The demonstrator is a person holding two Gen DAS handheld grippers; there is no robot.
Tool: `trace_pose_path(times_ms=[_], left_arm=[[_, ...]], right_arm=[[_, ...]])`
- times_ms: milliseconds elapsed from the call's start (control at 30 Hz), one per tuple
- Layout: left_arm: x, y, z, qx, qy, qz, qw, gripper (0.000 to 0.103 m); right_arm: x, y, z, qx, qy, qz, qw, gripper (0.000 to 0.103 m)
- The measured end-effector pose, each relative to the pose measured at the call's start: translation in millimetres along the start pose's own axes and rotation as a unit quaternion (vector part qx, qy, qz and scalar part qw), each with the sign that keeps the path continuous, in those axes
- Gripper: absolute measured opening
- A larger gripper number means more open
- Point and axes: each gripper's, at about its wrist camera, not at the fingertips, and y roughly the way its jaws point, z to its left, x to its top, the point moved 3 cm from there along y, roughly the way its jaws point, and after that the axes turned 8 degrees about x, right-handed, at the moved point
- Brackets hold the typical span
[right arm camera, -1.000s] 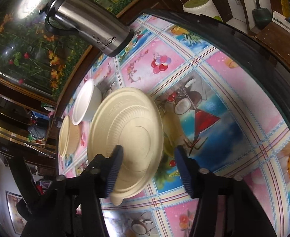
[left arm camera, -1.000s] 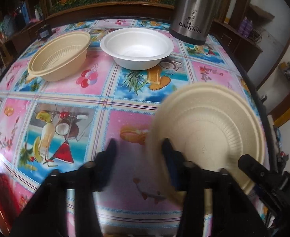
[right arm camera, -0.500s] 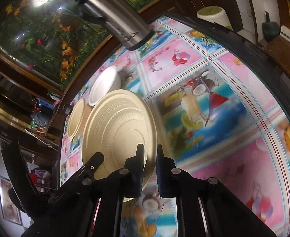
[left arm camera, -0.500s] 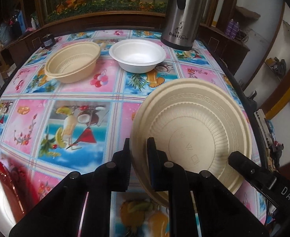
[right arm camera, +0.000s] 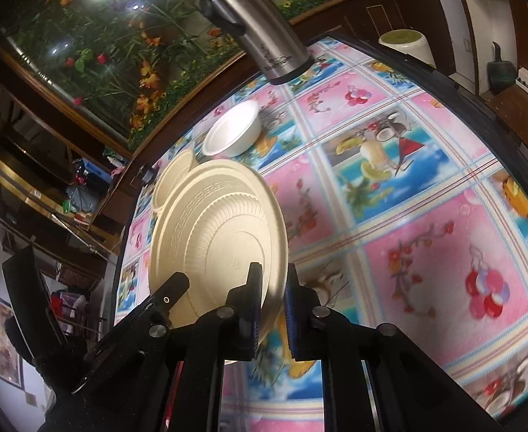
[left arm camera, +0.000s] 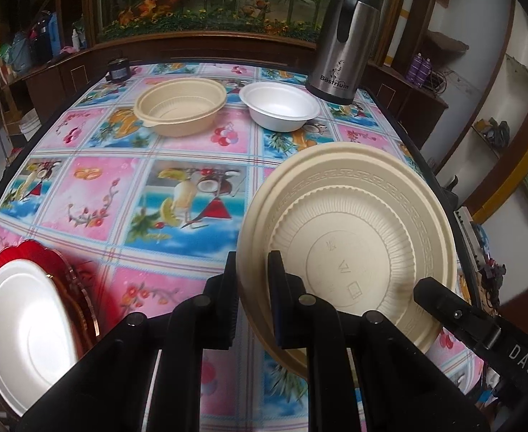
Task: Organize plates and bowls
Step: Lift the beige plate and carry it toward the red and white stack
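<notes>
Both tongs grasp one beige plate (left arm camera: pixel 350 248) by opposite rims: left tongs (left arm camera: pixel 253 288), right tongs (right arm camera: pixel 273 298). Plate is tilted above the worktop (left arm camera: pixel 120 187).

My left wrist view looks down from the table's (left arm camera: pixel 192 194) near edge toward the flask (left arm camera: pixel 343 36); my right view, rolled, shares both.

Dark wooden shelving (left arm camera: pixel 48 72) lines the room — flower mural (left arm camera: pixel 199 0) behind.
</notes>
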Motion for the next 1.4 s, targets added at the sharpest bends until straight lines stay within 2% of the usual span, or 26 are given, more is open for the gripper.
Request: trace_pose_path(times_ms=[467,1400], left_arm=[[-10,-23,38,0.001,-0.026,-0.020,0.9995,0.012],[-25,-34,65,0.010,-0.035,-0.024,0.9990,0.012]], right_arm=[[-26,-8,41,0.013,-0.035,-0.003,0.999,0.012],[-45,-2,59,0.021,-0.061,0.011,0.998,0.012]])
